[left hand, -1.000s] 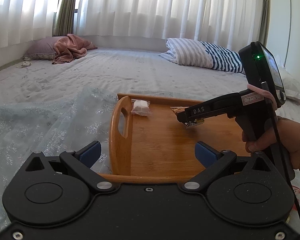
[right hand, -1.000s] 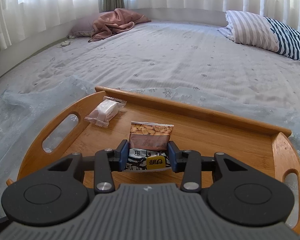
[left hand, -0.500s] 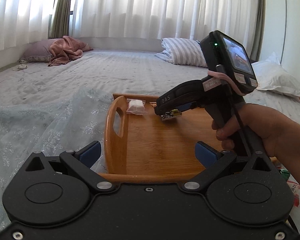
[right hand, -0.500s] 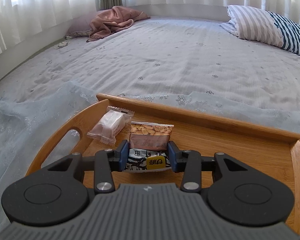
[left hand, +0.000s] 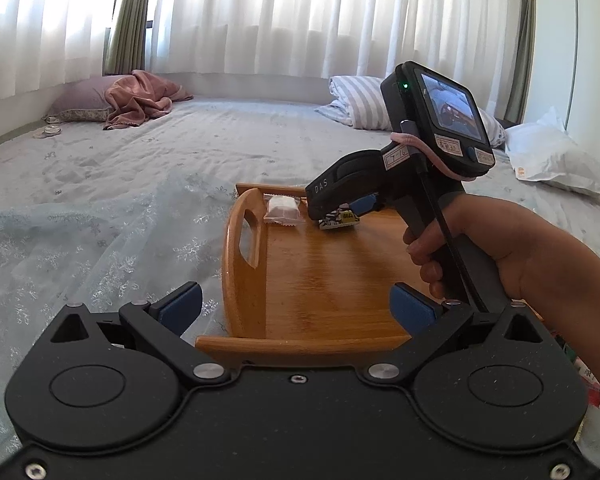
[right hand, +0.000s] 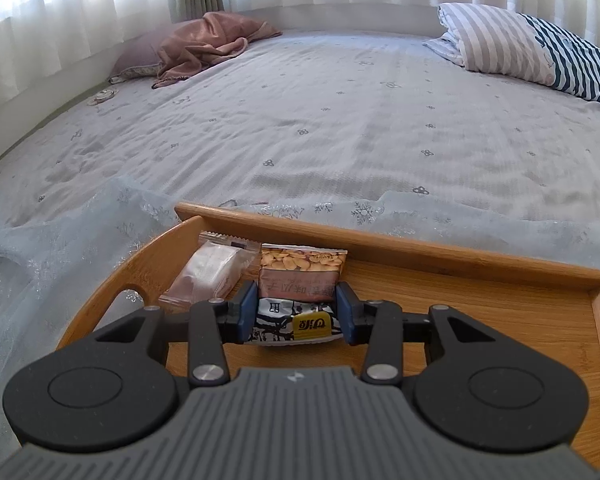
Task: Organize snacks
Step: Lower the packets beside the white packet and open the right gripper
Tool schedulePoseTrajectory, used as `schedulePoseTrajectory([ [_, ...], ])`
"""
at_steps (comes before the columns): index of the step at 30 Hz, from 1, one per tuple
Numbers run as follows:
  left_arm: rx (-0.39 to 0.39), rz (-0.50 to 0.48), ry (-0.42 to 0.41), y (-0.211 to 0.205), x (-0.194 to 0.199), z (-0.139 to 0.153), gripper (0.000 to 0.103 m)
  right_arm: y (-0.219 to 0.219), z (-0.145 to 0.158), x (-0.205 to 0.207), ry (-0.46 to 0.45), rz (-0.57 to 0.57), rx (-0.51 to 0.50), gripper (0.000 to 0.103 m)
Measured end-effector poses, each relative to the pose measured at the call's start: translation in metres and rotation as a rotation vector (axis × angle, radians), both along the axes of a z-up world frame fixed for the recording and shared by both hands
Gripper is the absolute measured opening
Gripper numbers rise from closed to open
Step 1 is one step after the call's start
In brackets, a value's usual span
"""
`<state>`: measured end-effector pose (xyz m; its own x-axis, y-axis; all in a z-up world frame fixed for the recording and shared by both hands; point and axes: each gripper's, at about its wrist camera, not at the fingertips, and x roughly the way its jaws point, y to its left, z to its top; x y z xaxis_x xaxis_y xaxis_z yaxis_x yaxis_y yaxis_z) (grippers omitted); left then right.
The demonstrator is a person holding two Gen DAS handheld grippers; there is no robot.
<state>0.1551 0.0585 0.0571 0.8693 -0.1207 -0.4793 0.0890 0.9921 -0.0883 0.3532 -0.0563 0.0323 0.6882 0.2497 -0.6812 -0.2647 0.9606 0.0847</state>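
The right gripper [right hand: 296, 312] is gripping a peanut packet [right hand: 300, 280] between part-closed jaws, beside a clear wrapped snack [right hand: 208, 272] on the wooden tray [right hand: 480, 276]. The left gripper [left hand: 296, 308] is hovering with jaws wide apart, holding nothing.

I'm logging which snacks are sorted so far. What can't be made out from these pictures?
- Nut packet: in the left wrist view the right tongs hide most of it; whether it rests on the tray is unclear.
- Clear-wrapped snack: contents blurred through the wrapper, right wrist view.
- Tray's right end: cut off by the frame edge in the right wrist view, covered by the hand in the left.
- Small items at the left wrist view's right edge: cut off.
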Motion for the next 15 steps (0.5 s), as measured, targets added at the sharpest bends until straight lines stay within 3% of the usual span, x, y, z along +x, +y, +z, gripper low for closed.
schedulePoseTrajectory([
  [7, -0.020, -0.002, 0.017, 0.001, -0.003, -0.005, 0.100, 0.010, 0.000, 0.004, -0.001, 0.012, -0.015, 0.049],
  [10, -0.017, 0.010, 0.008, 0.001, -0.004, -0.004, 0.100, 0.012, 0.001, 0.005, -0.002, 0.013, -0.021, 0.053],
  [13, -0.036, 0.013, 0.008, 0.003, -0.006, -0.003, 0.100, 0.013, 0.000, 0.006, -0.005, 0.014, -0.024, 0.063],
  [15, -0.038, 0.017, 0.010, 0.004, -0.007, -0.002, 0.100, 0.012, 0.000, 0.006, -0.004, 0.012, -0.021, 0.063],
])
